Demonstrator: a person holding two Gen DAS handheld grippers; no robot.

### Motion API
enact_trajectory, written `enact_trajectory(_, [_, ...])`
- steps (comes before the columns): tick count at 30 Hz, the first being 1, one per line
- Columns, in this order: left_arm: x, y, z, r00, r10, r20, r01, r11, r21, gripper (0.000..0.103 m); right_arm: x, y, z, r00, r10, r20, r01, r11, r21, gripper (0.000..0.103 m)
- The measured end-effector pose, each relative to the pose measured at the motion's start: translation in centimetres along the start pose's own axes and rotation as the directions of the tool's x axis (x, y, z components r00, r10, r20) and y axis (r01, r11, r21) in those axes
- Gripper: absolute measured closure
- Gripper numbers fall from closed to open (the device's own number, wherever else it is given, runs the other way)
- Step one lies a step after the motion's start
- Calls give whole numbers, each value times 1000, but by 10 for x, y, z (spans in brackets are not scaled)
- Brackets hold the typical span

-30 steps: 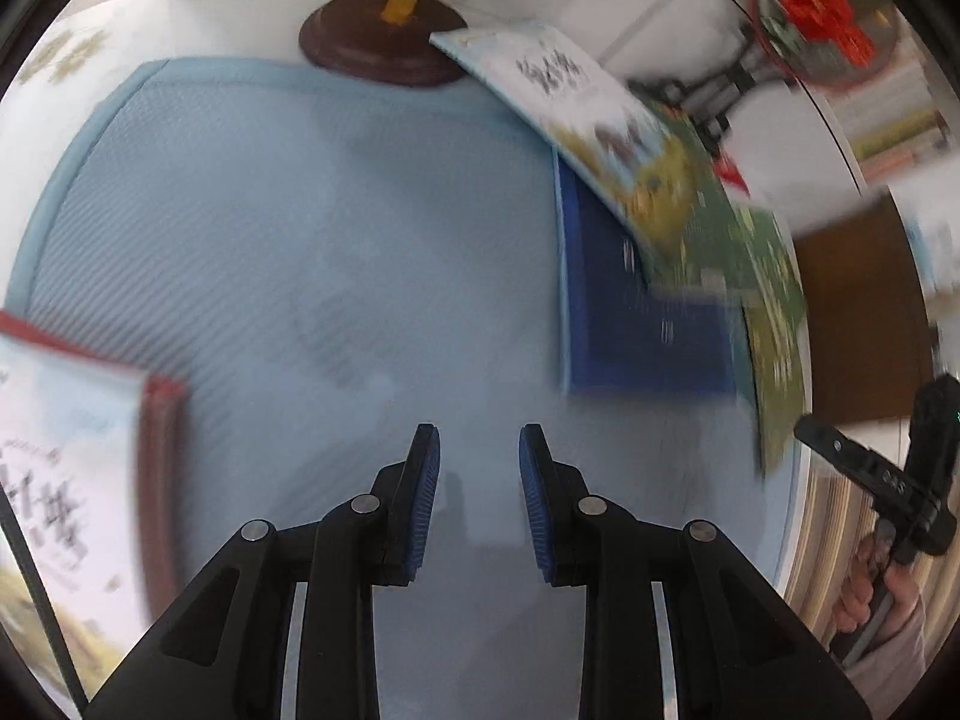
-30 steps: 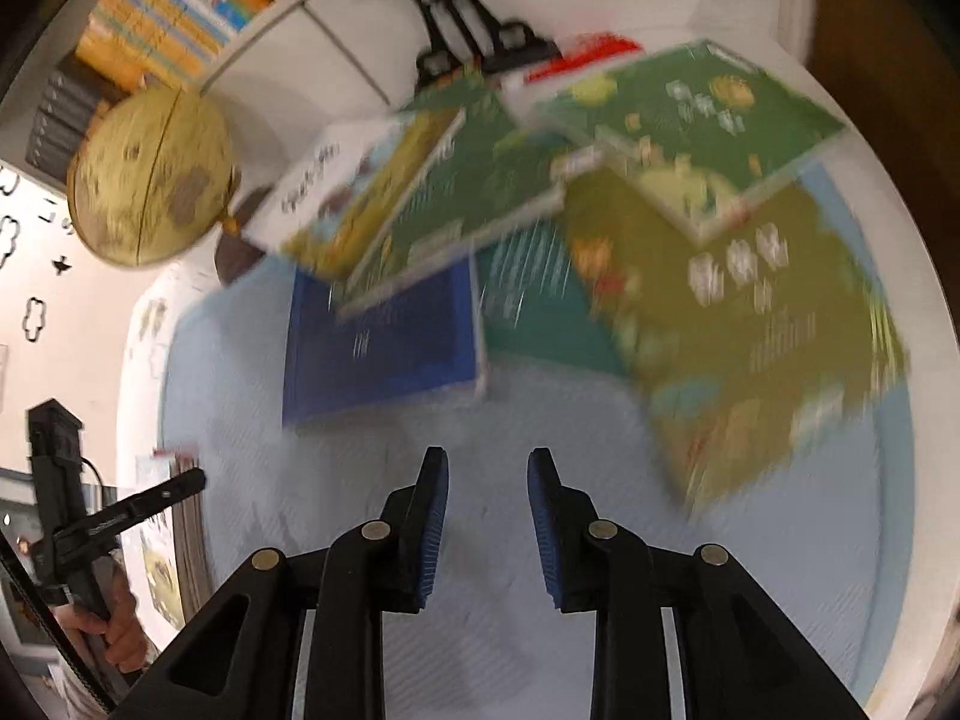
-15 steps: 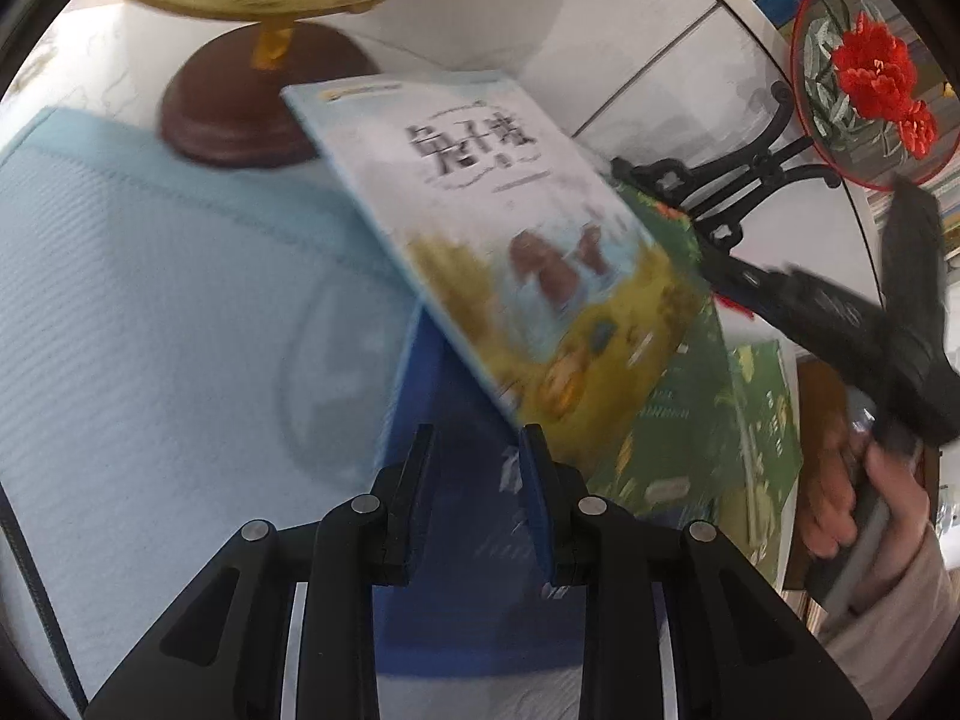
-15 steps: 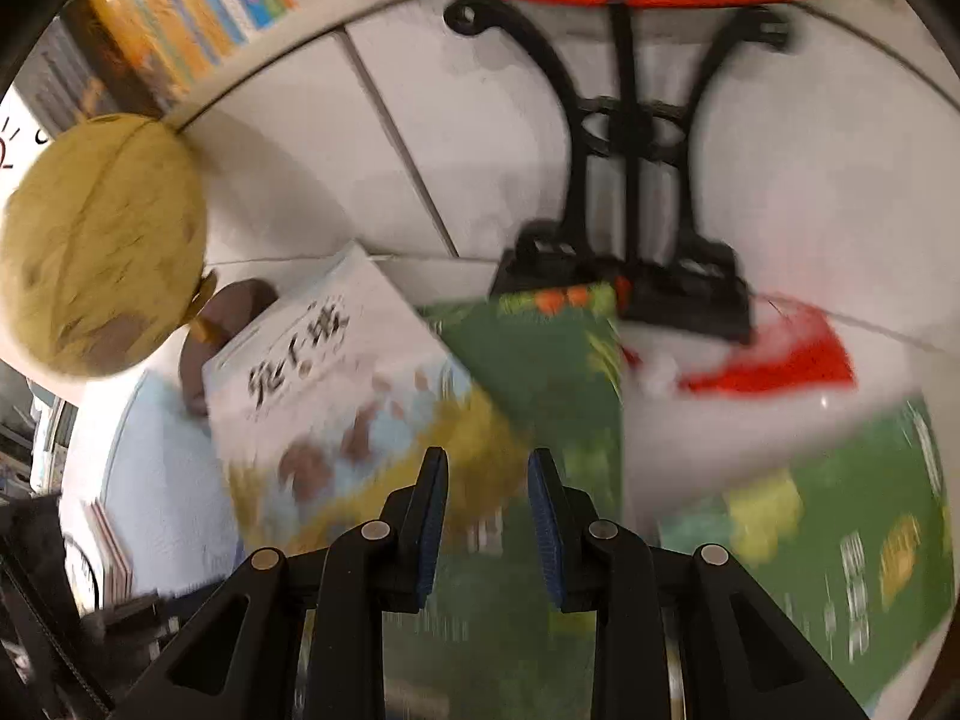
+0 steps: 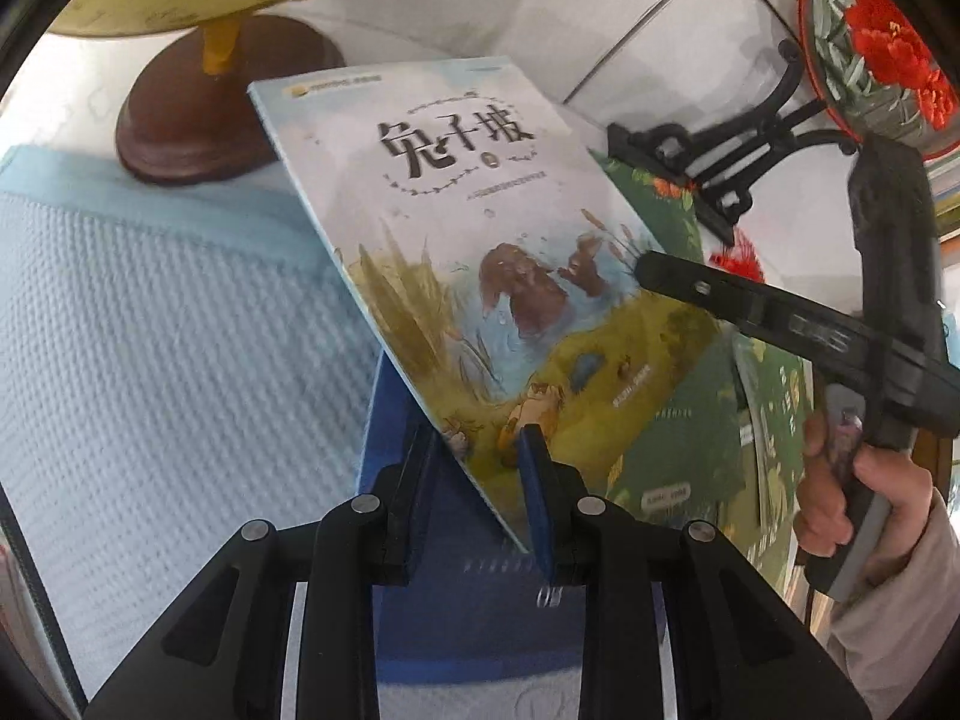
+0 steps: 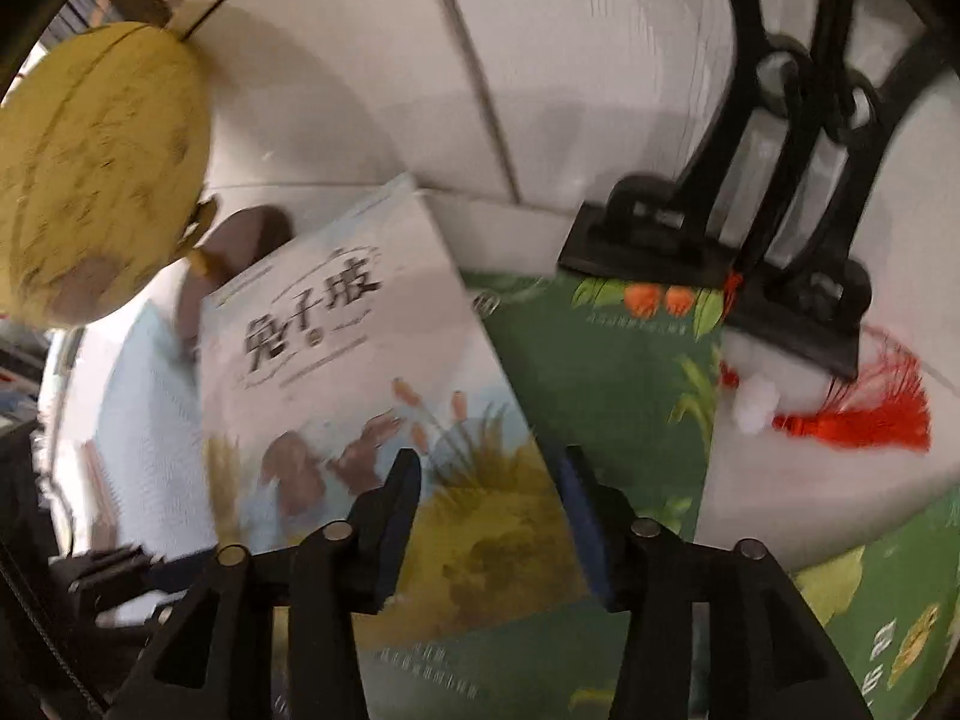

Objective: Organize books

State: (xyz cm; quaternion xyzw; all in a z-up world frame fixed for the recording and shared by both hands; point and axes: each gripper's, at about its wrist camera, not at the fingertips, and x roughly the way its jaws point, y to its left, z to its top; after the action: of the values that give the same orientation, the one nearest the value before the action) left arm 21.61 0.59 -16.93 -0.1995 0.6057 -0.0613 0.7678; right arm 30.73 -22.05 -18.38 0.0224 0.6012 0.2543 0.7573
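While tilted, rabbit book point(image 5: 480, 264) corner sits between left jaws.

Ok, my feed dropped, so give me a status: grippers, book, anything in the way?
Left gripper narrow, its jaws astride the rabbit book's near corner. Right gripper just opened, over the cover. Book overlaps blue book and green book; globe close behind.

Free room: bare blue mat point(image 5: 156, 324) on left side, nothing on it up to globe base point(image 5: 198, 120) at mat's back edge. Globe point(image 6: 90, 180) overhangs back-left. Black stand point(image 6: 750, 252) blocks back-right by wall, red tassel point(image 6: 864, 420) at its foot. Rabbit book point(image 5: 480, 276) tilted over blue book point(image 5: 468, 600) mid-mat; green books point(image 6: 606, 372) fill right side. R gripper point(image 5: 654, 270) crosses above rabbit book's right edge.
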Motion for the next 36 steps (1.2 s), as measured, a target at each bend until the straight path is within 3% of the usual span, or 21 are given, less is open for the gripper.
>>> enact_trajectory(3, [-5, 2, -15, 1000, 23, -17, -22, 999, 40, 79, -11, 8, -25, 997, 73, -17, -73, 997, -2, 41])
enact_trajectory(9, [-24, 15, -83, 994, 9, -111, 5, 992, 125, 79, -32, 42, -113, 992, 122, -37, -122, 993, 8, 41])
enact_trajectory(13, [-26, 32, -147, 970, -25, -242, 56, 991, 122, 81, -26, 69, -195, 980, 157, -120, -148, 986, 83, 41])
enact_trajectory(15, [-34, 33, -176, 966, -18, -258, 65, 982, 175, 78, -35, 89, -238, 988, 129, -87, -122, 989, 81, 41])
enact_trajectory(17, [-39, 36, -198, 953, -7, -303, 76, 973, 217, 78, -41, 96, -273, 980, 168, -102, -151, 975, 161, 41])
enact_trajectory(21, [-41, 55, -205, 932, -96, -350, 166, 970, 176, 78, -50, 86, -319, 968, 246, -52, -222, 934, 281, 50])
enact_trajectory(24, [-33, 64, -193, 911, -164, -377, 235, 960, 150, 86, -54, 70, -328, 949, 316, -2, -297, 892, 340, 55])
enact_trajectory(27, [-25, 64, -178, 899, -198, -390, 265, 956, 126, 88, -52, 78, -315, 949, 316, -18, -296, 906, 304, 55])
enact_trajectory(30, [-23, 69, -169, 898, -221, -382, 271, 959, 83, 87, -57, 80, -311, 953, 298, -51, -277, 928, 248, 55])
enact_trajectory(33, [-20, 74, -163, 892, -242, -383, 276, 961, 35, 87, -52, 78, -307, 939, 338, -62, -313, 914, 258, 56])
enact_trajectory(36, [-22, 72, -163, 896, -222, -384, 266, 962, 65, 87, -52, 64, -303, 928, 361, -90, -328, 908, 261, 63])
